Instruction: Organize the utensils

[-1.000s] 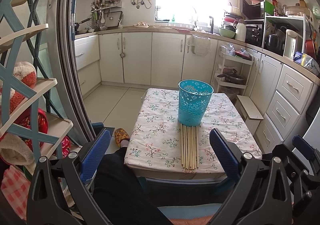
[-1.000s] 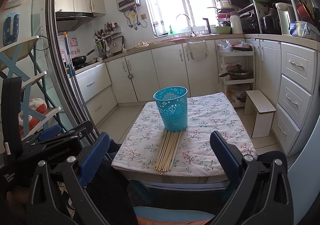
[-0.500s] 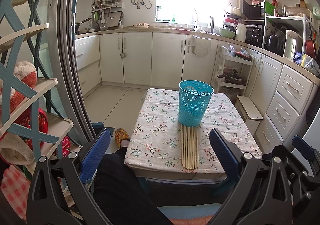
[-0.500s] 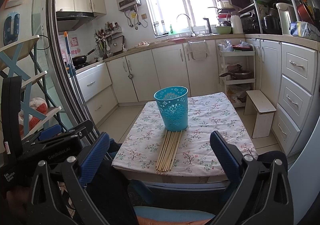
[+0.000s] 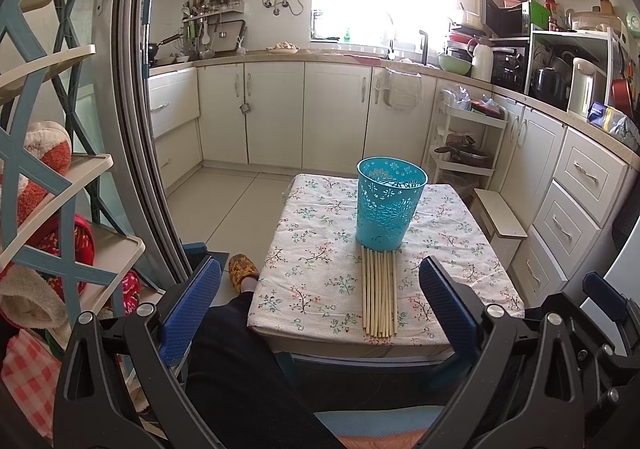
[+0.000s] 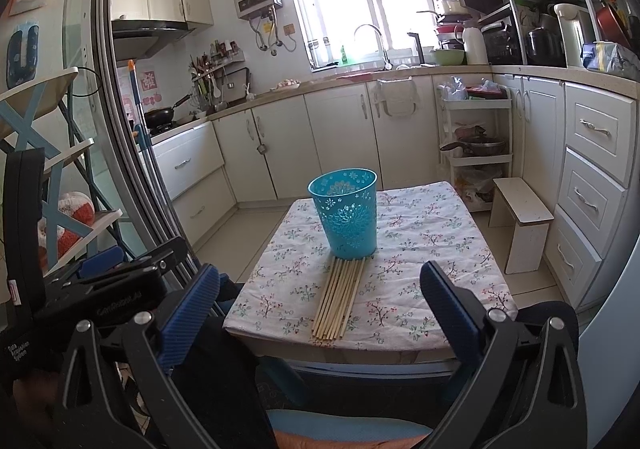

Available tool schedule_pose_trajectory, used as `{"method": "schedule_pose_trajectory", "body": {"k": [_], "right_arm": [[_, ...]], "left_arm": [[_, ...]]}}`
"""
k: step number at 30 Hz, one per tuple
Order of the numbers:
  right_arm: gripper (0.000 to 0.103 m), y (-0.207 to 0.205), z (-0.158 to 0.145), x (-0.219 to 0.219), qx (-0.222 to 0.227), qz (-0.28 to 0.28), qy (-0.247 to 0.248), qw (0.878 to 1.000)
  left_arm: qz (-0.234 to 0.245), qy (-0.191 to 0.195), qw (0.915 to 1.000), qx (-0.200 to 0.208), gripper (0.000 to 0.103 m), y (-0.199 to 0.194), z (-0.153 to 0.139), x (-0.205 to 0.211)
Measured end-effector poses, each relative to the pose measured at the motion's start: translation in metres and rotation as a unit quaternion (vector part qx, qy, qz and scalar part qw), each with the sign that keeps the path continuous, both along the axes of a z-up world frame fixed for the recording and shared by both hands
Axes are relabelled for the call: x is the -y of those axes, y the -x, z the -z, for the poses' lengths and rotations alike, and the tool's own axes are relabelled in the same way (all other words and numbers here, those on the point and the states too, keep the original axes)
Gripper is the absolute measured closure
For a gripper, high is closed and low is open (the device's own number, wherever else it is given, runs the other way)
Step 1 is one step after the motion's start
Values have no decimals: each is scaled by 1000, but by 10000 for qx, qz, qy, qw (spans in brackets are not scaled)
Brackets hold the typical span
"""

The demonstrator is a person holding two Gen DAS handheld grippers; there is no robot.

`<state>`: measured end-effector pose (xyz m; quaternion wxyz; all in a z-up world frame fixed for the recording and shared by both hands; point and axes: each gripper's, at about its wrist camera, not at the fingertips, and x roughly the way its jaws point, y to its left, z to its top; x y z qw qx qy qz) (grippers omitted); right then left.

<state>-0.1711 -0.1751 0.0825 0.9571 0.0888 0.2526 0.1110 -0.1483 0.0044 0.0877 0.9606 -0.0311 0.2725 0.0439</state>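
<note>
I hold the left tool point(image 5: 320, 305) with its blue pads spread wide and nothing between them, low and short of the bench point(image 5: 316, 313), above my dark trouser leg; I judge this a ready posture that keeps the whole work area in the camera's sight. The right tool point(image 6: 320, 305) is likewise wide and empty, level with the left one, whose black frame shows at the left edge of the right wrist view. Neither tool touches anything. Ahead lies the bundle of chopsticks point(image 5: 379, 295), flat on the flowered cloth, side by side and parallel, their far ends touching or just beside the foot of the teal cup point(image 5: 390, 205) and their near ends close to the bench's front edge. This layout appears deliberate: near ends at the edge give the pads a free approach, and the sticks point straight at the container meant to receive them. The cup stands upright near the bench centre, its mouth open upward; whether it holds anything I cannot tell. I judge the task not yet begun. The sticks are thin, smooth and packed tight, so separating one without disturbing its neighbours will call for a narrow, careful pinch.
</note>
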Motion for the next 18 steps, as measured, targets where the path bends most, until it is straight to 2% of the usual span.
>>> {"method": "schedule_pose_trajectory", "body": {"k": [3,8,11,16,18], "right_arm": [[7,-7,9,5,-148,-6,-31,9999],[7,-15,19,8,-31,-114,-178,9998],[7,-40,35,16,-584,-145,-650,9961],[7,-95,71,27,-1448,-116,-972,9846],[7,-114,88,30,-1526,-90,-778,9852]], "left_arm": [[8,-17,10000,-56,7,-4,3,2],[-13,0,9997,-229,7,-21,12,2],[-23,-2,9992,-403,7,-39,22,-1],[66,-12,9972,-738,7,-75,48,-1],[129,6,9958,-903,7,-93,61,-1]]}}
